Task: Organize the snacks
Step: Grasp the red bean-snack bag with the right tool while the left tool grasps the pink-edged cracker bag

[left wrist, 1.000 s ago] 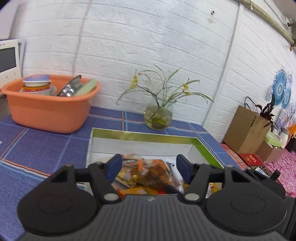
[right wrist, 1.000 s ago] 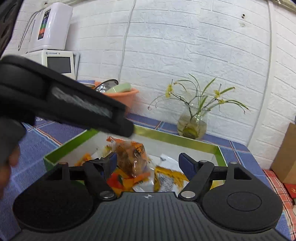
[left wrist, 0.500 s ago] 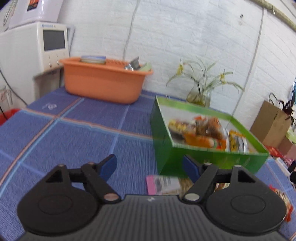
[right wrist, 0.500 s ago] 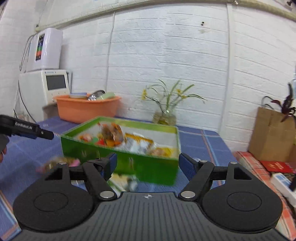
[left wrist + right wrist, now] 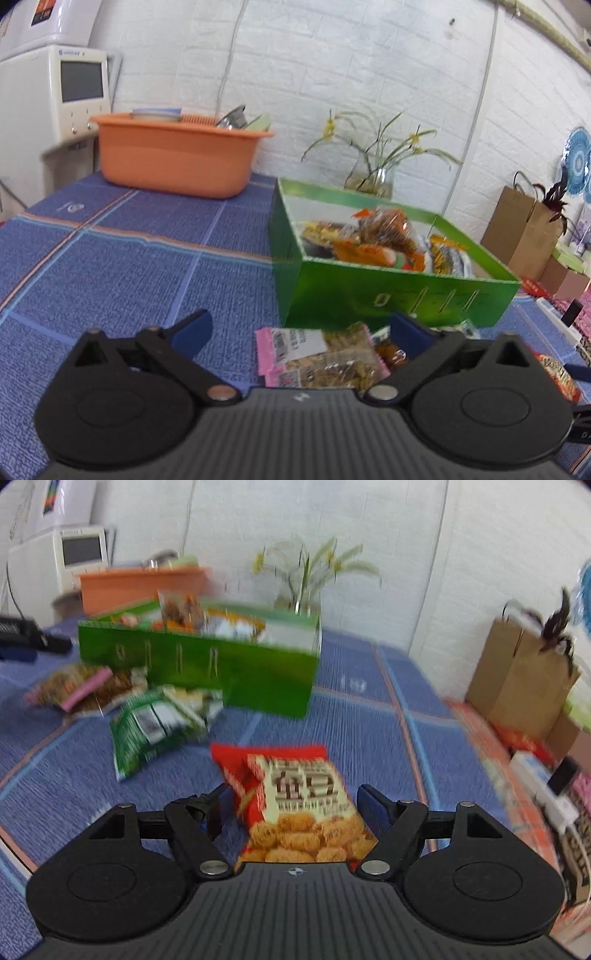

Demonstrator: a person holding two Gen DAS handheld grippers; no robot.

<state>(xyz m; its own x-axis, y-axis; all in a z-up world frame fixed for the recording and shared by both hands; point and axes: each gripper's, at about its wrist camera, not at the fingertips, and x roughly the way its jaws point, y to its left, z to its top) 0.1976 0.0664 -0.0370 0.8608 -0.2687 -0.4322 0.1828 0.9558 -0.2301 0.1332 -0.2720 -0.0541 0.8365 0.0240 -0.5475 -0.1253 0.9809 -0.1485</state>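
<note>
A green box (image 5: pixel 388 295) holds several snack packets (image 5: pixel 373 240) on a blue cloth; it also shows in the right wrist view (image 5: pixel 207 661). My left gripper (image 5: pixel 301 330) is open above a pink-edged clear packet (image 5: pixel 317 354) lying in front of the box. My right gripper (image 5: pixel 295 805) is open with a red snack packet (image 5: pixel 291 797) lying on the cloth between its fingers. A green packet (image 5: pixel 155 723) and the pink-edged packet (image 5: pixel 81 690) lie beside the box in the right wrist view.
An orange tub (image 5: pixel 177 158) with dishes stands at the back left by a white appliance (image 5: pixel 55 99). A glass vase with flowers (image 5: pixel 373 173) stands behind the box. A brown paper bag (image 5: pixel 524 232) and clutter sit off the right edge.
Both grippers have pulled back from over the box to the near side of the table. The left one now hangs over the pink-edged packet, the right one over the red packet.
</note>
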